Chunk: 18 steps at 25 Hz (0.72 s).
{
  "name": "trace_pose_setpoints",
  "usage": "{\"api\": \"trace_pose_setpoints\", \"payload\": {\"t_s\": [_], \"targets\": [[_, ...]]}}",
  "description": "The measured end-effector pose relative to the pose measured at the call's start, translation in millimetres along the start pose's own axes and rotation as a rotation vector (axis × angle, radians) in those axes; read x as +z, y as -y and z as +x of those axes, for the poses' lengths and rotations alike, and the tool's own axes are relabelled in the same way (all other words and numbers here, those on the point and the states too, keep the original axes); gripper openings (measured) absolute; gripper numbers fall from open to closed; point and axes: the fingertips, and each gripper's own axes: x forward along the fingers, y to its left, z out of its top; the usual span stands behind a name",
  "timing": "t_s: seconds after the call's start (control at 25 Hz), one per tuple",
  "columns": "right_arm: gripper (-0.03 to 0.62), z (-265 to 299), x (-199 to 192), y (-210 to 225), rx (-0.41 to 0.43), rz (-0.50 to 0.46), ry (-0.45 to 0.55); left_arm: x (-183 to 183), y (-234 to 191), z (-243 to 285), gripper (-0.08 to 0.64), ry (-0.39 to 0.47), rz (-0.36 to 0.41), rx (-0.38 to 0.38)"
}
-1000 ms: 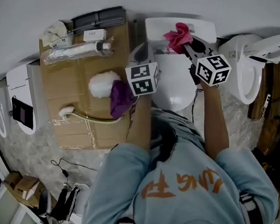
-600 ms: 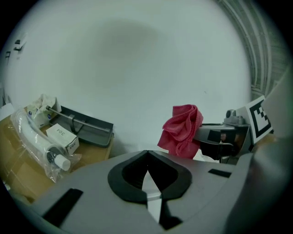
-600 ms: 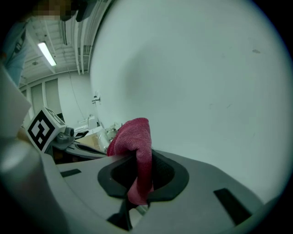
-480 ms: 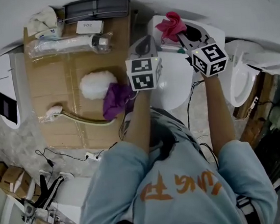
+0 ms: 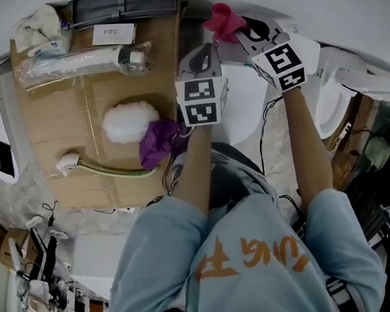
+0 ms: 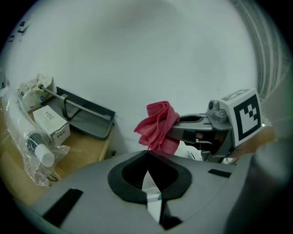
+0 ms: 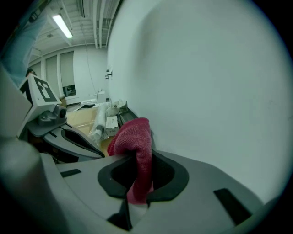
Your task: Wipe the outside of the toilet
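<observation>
Overhead, a red cloth is clamped in the right gripper at the far end of the toilet
Seen along its own jaws, the right gripper pinches the red cloth, which bunches above them and hangs through the gap; whether it touches the white surface beyond cannot be told. Just beside it, the left gripper has its jaws closed together on nothing. Both grippers and the person's arms cover most of the toilet. A purple cloth and a white fluffy pad lie on the cardboard to the left

Red cloth, white toilet
</observation>
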Motion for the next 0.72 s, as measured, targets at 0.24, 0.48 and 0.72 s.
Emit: {"api": "trace_pose_setpoints", "payload": {"t_s": [0.24, 0.48, 0.72], "targets": [[0.069, 17.7, -9.6, -3.5, 0.039, -0.169, -0.072, -2.0, 0.3, 12.5, 0.025, -0.014, 0.014, 0.011], [0.067, 17.8, -29.8, 1.5, 0.063, -0.339, -0.112, -1.6, 6.5, 18.1, 0.025, -0.024, 0.029, 0.032], [0.067, 10.9, -36.8, 4.6, 0.078, -0.395, -0.136, -2.1, 17.8, 19.9, 0.025, -0.035, 0.065, 0.031]]}}
